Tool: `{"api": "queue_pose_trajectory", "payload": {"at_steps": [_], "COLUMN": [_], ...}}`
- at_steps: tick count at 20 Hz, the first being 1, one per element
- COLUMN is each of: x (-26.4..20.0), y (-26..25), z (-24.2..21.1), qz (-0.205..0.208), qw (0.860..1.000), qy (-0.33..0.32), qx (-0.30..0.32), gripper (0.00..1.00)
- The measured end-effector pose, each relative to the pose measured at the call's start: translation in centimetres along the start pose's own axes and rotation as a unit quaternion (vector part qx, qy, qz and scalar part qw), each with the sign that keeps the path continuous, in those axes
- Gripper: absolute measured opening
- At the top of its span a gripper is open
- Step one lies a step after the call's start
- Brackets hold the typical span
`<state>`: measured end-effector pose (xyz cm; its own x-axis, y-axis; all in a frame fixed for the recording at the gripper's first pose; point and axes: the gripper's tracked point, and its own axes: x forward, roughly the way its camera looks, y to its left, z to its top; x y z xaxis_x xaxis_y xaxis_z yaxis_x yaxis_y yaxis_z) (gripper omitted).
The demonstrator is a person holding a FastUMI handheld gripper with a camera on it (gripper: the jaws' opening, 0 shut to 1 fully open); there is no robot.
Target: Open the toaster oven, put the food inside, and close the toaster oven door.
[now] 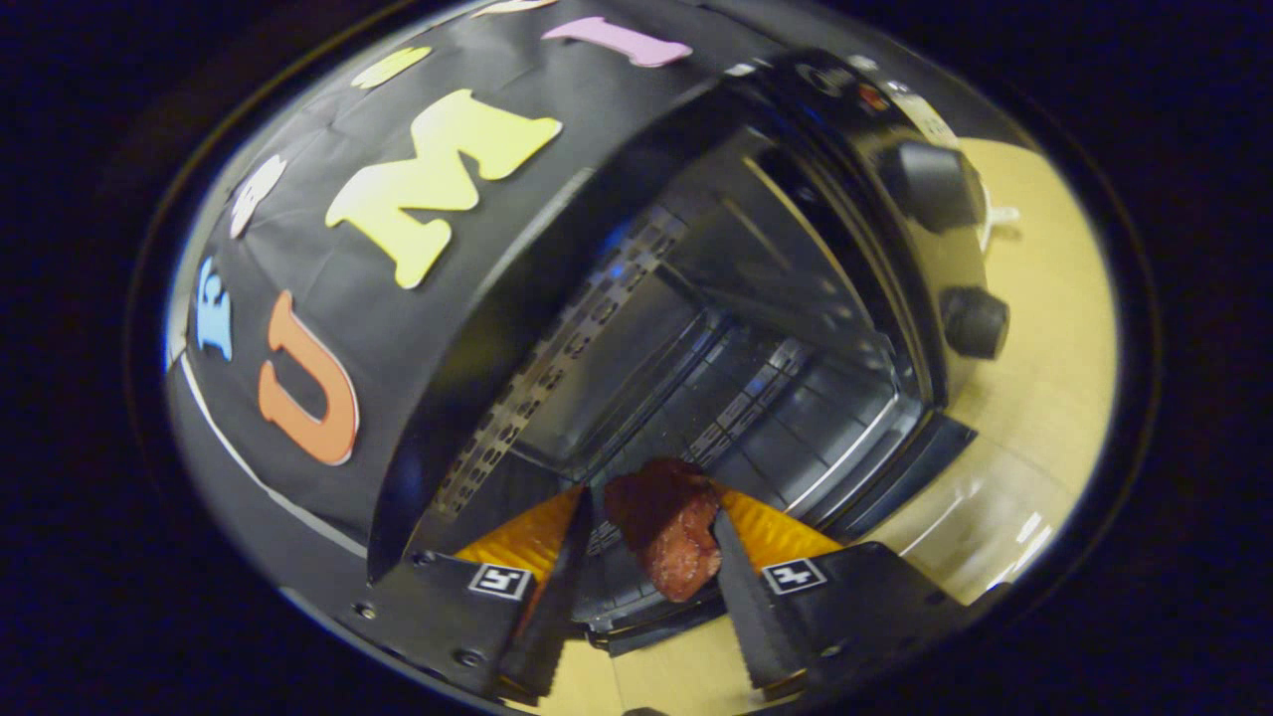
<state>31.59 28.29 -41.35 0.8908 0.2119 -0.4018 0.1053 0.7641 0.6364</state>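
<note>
Hand-held gripper (pixel 651 542) at the bottom centre of the frame, tilted with the whole view; fingers (pixel 557 587) dark with toothed edges, orange behind them, set a narrow gap apart. Food (pixel 668 535) between the fingers near their tips: a reddish-brown lump, darker on top, paler and grainy at its lower end; touching the right finger along its edge, a slim gap visible on the left side, so cannot tell whether both fingers press on it.

Just beyond the fingertips, oven (pixel 716 328) filling the centre of the frame, black, door (pixel 895 467) down and open toward the lower right, lying near the table (pixel 1044 398); cavity dark and shiny, with a rack (pixel 756 398) of thin bars across its floor and rows of small slots down the left inner wall. Food at the mouth of the cavity, over the front edge, not yet set down inside.

Two black knobs (pixel 935 184) on the oven's panel at the upper right, one above the other; pale wooden table along the right and lower edges of the frame.
</note>
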Motion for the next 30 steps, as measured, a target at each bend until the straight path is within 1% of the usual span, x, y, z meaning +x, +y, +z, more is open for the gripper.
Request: {"api": "queue_pose_trajectory", "payload": {"at_steps": [2, 3, 5, 7, 9, 12, 14, 16, 19, 22, 25, 28, 30], "x": [-0.3, -0.6, -1.4, -2.6, -3.9, -6.4, -8.3, -10.6, -14.4, -17.8, -20.8, -22.6, -23.6], "y": [-0.6, -0.8, -1.0, -1.6, -1.8, -2.3, -2.3, -2.5, -3.2, -4.5, -7.2, -9.6, -10.9], "z": [0.5, 0.7, 1.5, 1.7, 1.9, 2.7, 2.7, 2.9, 2.5, 1.9, 1.0, -0.4, -2.4], "qz": [-0.023, -0.028, -0.028, -0.038, -0.036, -0.044, -0.041, -0.040, -0.038, -0.041, -0.054, -0.068, -0.074], "qw": [0.997, 0.994, 0.989, 0.982, 0.980, 0.972, 0.967, 0.962, 0.950, 0.943, 0.930, 0.928, 0.927], "qy": [0.000, -0.004, -0.014, -0.008, -0.002, 0.000, 0.014, 0.028, 0.049, 0.072, 0.095, 0.114, 0.132], "qx": [-0.078, -0.107, -0.146, -0.182, -0.197, -0.232, -0.250, -0.270, -0.306, -0.323, -0.351, -0.348, -0.344], "gripper": [1.00, 1.00, 1.00, 1.00, 1.00, 1.00, 1.00, 1.00, 1.00, 1.00, 1.00, 1.00, 1.00]}}
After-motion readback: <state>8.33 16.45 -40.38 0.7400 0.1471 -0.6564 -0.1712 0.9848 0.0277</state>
